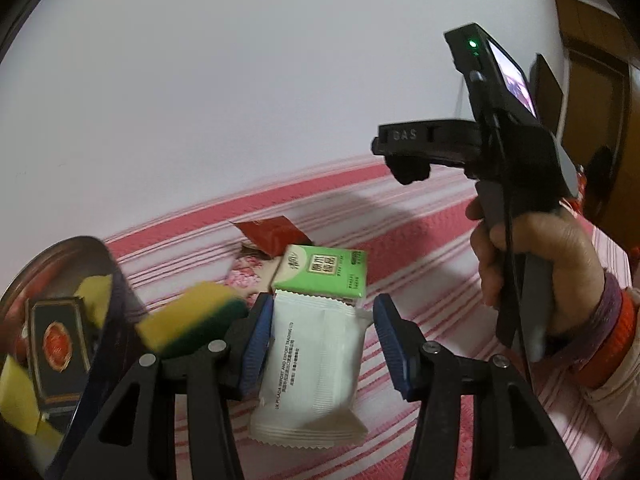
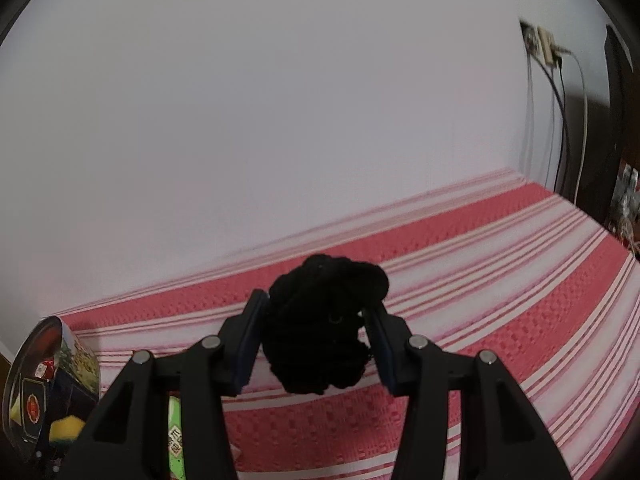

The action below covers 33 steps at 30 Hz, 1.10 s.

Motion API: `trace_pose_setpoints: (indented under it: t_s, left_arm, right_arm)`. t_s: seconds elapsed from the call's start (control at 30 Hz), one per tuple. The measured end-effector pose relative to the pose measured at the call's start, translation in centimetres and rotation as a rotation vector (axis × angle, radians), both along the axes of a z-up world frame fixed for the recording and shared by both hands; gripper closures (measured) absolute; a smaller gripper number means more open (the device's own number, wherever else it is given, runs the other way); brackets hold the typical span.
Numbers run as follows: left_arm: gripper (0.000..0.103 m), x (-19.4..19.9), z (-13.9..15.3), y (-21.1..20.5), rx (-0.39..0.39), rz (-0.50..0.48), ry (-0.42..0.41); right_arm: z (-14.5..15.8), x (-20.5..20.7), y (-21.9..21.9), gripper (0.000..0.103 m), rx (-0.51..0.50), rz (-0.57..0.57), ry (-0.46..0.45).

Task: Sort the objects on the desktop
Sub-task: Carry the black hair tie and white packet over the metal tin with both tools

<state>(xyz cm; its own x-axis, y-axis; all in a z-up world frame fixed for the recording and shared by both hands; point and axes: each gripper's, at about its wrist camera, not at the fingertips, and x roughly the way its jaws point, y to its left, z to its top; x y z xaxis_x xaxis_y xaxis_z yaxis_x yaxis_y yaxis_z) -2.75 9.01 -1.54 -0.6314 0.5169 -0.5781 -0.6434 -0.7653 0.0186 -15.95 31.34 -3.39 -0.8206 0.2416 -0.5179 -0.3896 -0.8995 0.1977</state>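
Observation:
A white sealed packet [image 1: 316,368] lies lengthwise between the blue pads of my left gripper [image 1: 320,340], which is shut on it just above the red-striped cloth [image 1: 420,240]. Beyond it lie a green tissue pack [image 1: 320,272] and a red packet [image 1: 272,234]. A yellow-green sponge [image 1: 192,320] sits just left of my left finger. My right gripper [image 2: 316,332] is shut on a black bundle of cord [image 2: 320,320], raised off the cloth. In the left wrist view a hand [image 1: 532,264] holds that right gripper [image 1: 400,156] up at the right.
A round metal tin [image 1: 60,256] at the left holds a dark box with a red emblem [image 1: 58,344] and yellow sponges; it shows again as the tin [image 2: 60,328] at lower left. A white wall rises behind the table. Sockets with hanging cables [image 2: 544,48] are at the right.

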Motion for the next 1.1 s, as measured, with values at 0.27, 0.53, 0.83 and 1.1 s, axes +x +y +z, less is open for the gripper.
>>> trace_pose_setpoints:
  t_s: [0.27, 0.53, 0.83, 1.1]
  left_arm:
    - [0.049, -0.1, 0.5, -1.1, -0.017, 0.075, 0.077]
    - [0.049, 1.0, 0.7, -2.8, -0.012, 0.107, 0.123]
    - [0.049, 2.1, 0.9, -5.3, 0.048, 0.147, 0.117]
    - [0.049, 2.1, 1.0, -7.3, 0.08, 0.161, 0.127]
  right_arm:
    - [2.0, 1.5, -4.8, 0.054, 0.191, 0.018, 0.118]
    - [0.4, 4.0, -8.3, 0.054, 0.275, 0.058, 0.136]
    - [-0.1, 7.2, -12.1, 0.054, 0.303, 0.078, 0.148]
    - [0.4, 9.1, -13.0, 0.054, 0.312, 0.061, 0.172]
